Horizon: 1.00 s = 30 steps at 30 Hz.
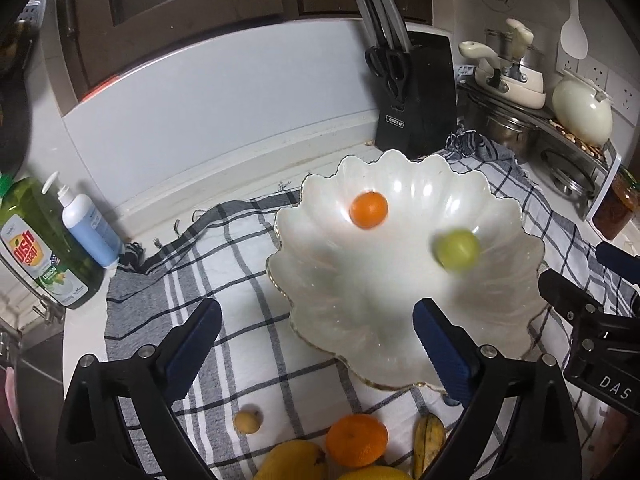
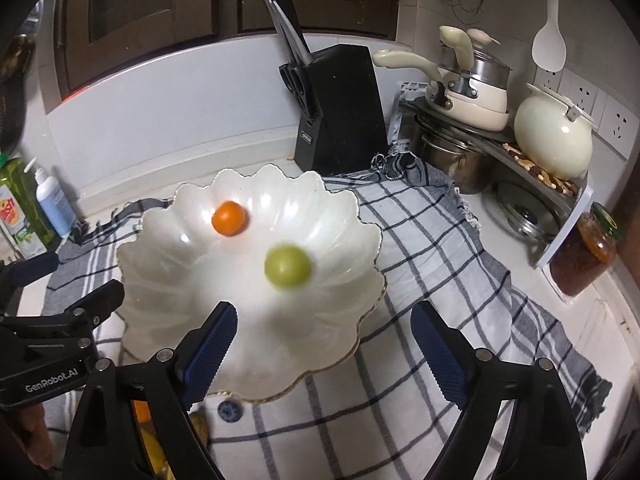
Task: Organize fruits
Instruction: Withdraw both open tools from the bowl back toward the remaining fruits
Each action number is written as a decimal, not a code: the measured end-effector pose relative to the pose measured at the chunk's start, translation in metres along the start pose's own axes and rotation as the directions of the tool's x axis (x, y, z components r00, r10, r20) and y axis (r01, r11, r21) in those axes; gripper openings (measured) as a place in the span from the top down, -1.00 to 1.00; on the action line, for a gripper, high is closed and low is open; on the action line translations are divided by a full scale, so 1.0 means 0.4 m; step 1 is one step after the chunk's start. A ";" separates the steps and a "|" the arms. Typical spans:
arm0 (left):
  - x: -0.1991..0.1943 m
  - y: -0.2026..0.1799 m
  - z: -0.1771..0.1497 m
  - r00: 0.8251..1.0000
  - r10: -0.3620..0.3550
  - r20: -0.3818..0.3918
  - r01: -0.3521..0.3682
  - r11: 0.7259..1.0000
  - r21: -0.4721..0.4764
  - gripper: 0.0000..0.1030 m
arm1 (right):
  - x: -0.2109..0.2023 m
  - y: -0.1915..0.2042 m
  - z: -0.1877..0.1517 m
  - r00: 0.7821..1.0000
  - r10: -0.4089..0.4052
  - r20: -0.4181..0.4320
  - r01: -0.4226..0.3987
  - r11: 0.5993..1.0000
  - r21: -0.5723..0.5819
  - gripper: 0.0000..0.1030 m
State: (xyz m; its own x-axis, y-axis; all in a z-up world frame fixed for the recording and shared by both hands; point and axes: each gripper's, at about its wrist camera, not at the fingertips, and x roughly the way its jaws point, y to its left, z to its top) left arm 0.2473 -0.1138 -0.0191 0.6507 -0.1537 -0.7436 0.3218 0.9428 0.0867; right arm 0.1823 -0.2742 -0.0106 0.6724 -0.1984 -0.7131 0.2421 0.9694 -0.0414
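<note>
My right gripper [image 2: 322,344] stands wide open over the near rim of the scalloped white bowl [image 2: 160,240], holding nothing; the blurred green fruit [image 2: 287,268] lies inside the bowl just beyond its fingertips, with the small orange [image 2: 229,218] farther back to the left. My left gripper [image 1: 318,340] is likewise spread wide and empty at the bowl's near left edge. Near it on the checked cloth [image 1: 240,280] lie a larger orange [image 1: 356,440], a banana [image 1: 428,440], a mango [image 1: 292,462] and a small yellow fruit [image 1: 248,421].
</note>
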 end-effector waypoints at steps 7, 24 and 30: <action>-0.038 0.005 -0.028 1.000 0.010 0.009 -0.010 1.000 0.002 -0.91 | -0.028 0.004 -0.026 1.000 0.008 0.002 -0.008 1.000 0.006 -0.73; -0.143 0.051 -0.122 0.999 0.024 0.038 -0.022 0.998 -0.056 -0.91 | -0.103 0.054 -0.095 0.996 0.083 0.016 -0.083 0.997 0.005 -0.73; -0.166 0.071 -0.153 0.998 0.045 0.046 -0.042 0.997 -0.063 -0.91 | -0.131 0.079 -0.114 0.995 0.100 0.028 -0.100 0.995 -0.013 -0.73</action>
State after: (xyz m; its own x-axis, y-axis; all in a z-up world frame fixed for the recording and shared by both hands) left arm 0.1712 -0.0585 -0.0081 0.6957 -0.1242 -0.7075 0.2496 0.9654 0.0760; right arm 0.1230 -0.2264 -0.0065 0.7128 -0.1041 -0.6936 0.1644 0.9862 0.0209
